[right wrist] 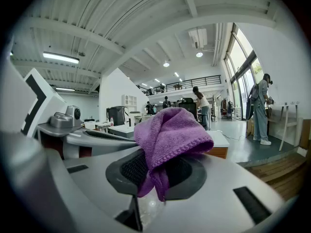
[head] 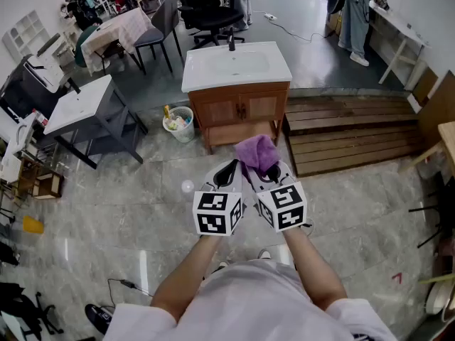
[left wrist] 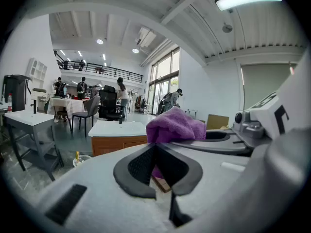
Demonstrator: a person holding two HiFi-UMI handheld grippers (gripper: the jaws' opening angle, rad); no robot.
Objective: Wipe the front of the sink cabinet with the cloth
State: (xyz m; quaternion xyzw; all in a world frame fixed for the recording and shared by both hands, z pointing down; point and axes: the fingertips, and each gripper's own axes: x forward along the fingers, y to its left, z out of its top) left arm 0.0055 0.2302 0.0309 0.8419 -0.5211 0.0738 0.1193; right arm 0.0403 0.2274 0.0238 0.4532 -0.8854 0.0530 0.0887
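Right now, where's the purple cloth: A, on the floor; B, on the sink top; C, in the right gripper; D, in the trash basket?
C: the right gripper has its jaws shut on the cloth, in the air short of the sink cabinet.

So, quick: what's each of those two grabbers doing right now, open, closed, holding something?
Left gripper: jaws shut, nothing clamped between them.
Right gripper: jaws shut on the purple cloth.
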